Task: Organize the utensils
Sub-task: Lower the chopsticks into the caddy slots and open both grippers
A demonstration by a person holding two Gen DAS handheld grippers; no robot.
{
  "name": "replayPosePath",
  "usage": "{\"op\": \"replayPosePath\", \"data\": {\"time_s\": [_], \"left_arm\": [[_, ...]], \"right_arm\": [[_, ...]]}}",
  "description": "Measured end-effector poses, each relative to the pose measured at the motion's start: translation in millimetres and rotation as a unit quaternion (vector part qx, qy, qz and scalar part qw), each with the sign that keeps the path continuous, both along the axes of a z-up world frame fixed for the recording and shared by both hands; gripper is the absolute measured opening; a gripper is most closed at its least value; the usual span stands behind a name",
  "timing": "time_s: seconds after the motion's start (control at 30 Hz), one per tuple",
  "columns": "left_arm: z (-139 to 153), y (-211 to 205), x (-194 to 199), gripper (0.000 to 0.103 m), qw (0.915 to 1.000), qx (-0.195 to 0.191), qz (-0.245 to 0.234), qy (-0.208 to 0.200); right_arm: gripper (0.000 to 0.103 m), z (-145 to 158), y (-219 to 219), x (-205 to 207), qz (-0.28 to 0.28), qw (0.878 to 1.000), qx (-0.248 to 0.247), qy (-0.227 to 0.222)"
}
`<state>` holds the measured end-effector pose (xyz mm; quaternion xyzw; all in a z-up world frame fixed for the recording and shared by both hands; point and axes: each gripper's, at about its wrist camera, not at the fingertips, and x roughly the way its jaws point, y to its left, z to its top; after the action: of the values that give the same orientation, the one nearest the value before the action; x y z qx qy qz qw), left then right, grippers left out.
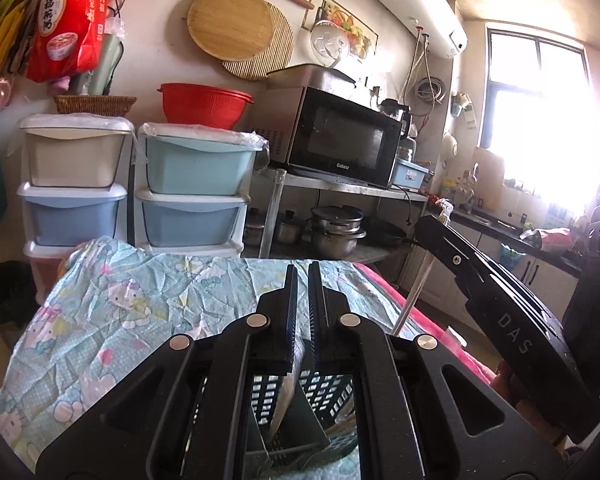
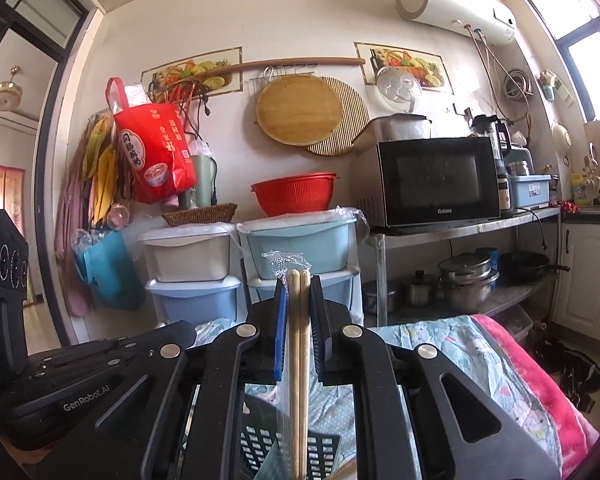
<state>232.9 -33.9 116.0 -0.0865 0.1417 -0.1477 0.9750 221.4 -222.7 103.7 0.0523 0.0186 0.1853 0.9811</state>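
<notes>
Holding a pair of wooden chopsticks [image 2: 298, 344] upright, the right gripper [image 2: 298, 284] hangs above a black slotted basket [image 2: 260, 444] that sits on the bench, which is covered with a cartoon-print cloth [image 2: 451, 344]. The chopsticks appear to be inside a clear plastic sleeve [image 2: 286, 260], whose crumpled top shows above the tips. They run vertically between the jaws, and their lower ends reach down toward the basket's opening; whether they already touch it cannot be told. The upright hold is judged deliberate: it lines the sticks up with a compartment so they can be lowered in end first.

Right jaws: closed on the chopsticks, pads pressing both sides, with only the width of the pair between them.

The left gripper [image 1: 303, 272] is also over the basket [image 1: 268, 396], seen through its frame. Its jaws are all but closed. A pale, flat item [image 1: 290, 384] stands on edge in line with them, leaning into a basket compartment; its upper part seems pinched between the pads, but the view does not let me identify it or confirm the grip with certainty. The right unit's body [image 1: 511, 328] lies close on the right in this view, so the two tools work side by side with little clearance.

Assessment: placement stage, utensils not yet released. Risk noted: the sleeve could snag on the basket's slots.
</notes>
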Motion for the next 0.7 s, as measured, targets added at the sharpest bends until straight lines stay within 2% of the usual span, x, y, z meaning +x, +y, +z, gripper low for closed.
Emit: {"op": "replayPosePath", "data": {"time_s": [0.13,0.27,0.4,0.5,0.7], "left_arm": [[-4,2,-3,0.003,0.9999,-0.003,0.002,0.01],[-6,5,-8,0.004,0.9999,-0.001,0.006,0.014],[-5,13,-14,0.018,0.9995,-0.01,0.013,0.026],[-5,19,-20,0.024,0.9991,-0.017,0.016,0.036],[0,26,-35,0.038,0.998,-0.027,0.003,0.056]], "right_arm": [[0.021,-4,-2,-2,-0.003,1.0,0.003,0.011],[0.025,-7,-5,-6,-0.008,1.0,0.003,0.022],[0.029,-7,-7,-14,-0.015,1.0,-0.002,0.027],[0.031,-5,-8,-21,-0.016,0.999,-0.007,0.028],[0.033,-4,-10,-35,-0.024,0.998,-0.029,0.056]]}}
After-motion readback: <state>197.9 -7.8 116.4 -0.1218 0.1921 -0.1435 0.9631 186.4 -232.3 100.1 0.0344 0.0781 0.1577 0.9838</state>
